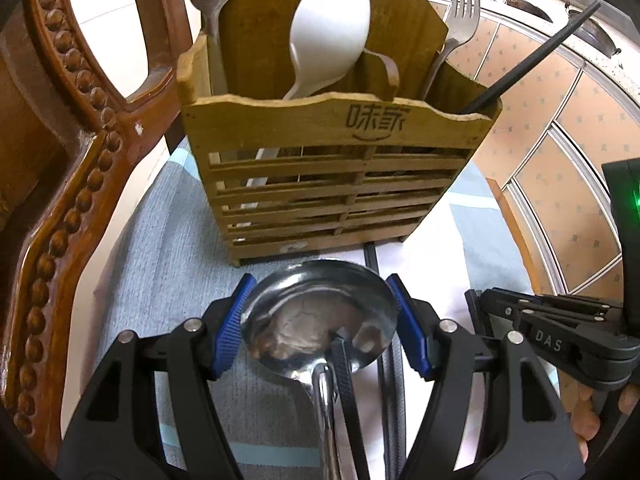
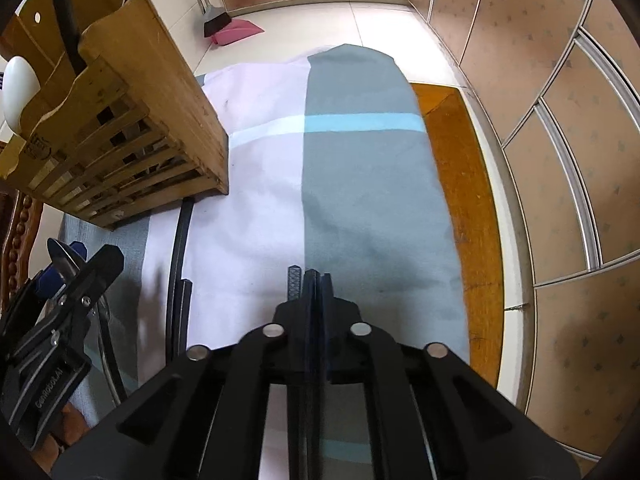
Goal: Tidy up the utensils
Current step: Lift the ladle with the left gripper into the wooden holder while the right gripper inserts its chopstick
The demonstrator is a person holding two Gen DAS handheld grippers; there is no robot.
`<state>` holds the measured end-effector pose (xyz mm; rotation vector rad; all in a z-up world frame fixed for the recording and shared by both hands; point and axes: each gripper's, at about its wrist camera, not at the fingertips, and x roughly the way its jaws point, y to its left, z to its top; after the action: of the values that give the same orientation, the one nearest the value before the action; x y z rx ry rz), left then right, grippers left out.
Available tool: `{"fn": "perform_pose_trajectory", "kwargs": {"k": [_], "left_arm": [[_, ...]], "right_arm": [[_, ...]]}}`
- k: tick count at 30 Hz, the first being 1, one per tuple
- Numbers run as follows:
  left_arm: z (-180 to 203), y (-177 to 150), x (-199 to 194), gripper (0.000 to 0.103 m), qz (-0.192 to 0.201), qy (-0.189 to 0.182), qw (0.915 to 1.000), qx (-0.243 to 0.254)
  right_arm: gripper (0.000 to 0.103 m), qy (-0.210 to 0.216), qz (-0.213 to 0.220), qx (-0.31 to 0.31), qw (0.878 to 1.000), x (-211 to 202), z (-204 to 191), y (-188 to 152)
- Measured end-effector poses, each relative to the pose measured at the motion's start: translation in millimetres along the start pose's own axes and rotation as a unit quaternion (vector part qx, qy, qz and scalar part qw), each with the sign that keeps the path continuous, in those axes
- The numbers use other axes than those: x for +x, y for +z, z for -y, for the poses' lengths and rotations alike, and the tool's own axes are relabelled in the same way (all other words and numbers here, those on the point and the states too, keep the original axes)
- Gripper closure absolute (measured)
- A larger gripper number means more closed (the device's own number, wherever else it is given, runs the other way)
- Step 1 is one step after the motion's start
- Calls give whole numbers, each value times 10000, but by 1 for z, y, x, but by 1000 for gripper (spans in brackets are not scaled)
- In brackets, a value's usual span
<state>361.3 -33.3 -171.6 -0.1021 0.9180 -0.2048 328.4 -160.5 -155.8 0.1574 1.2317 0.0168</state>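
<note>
A wooden slatted utensil holder [image 1: 332, 152] stands on the cloth; it also shows in the right wrist view [image 2: 120, 128]. It holds a white spoon [image 1: 330, 24], two forks [image 1: 460, 20] and a black chopstick [image 1: 532, 56]. My left gripper [image 1: 320, 320] is shut on the bowl of a steel ladle [image 1: 316, 320], its blue pads [image 1: 232, 332] pressed against both sides, just in front of the holder. My right gripper [image 2: 314, 276] is shut and empty over the cloth. It shows at the right in the left wrist view [image 1: 532, 312]. Black chopsticks [image 2: 178, 264] lie on the cloth.
A carved wooden chair [image 1: 60, 200] stands at the left. The grey, white and blue cloth [image 2: 360, 180] covers a wooden table [image 2: 468, 200]. Tiled cabinets [image 2: 560, 160] rise at the right. A broom and pink dustpan [image 2: 232, 32] lie on the floor.
</note>
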Motion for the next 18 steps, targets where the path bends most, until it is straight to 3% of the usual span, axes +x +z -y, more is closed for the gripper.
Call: {"fn": "perform_pose_trajectory", "kwargs": {"k": [6,11,18], "left_arm": [[4,-7,-3,37,-22,36,10000,77],[8,-8,-11,37,33,47,9999,103],[14,-4,-32,37,201,66,9997,150]], "right_arm": [[91,-276,-14,-220,9994,6,-14,-3],[95,-88,-37,-53,9999,-1,-9,-4],[95,30,359,-124,9993,-43,-8,-7]]}}
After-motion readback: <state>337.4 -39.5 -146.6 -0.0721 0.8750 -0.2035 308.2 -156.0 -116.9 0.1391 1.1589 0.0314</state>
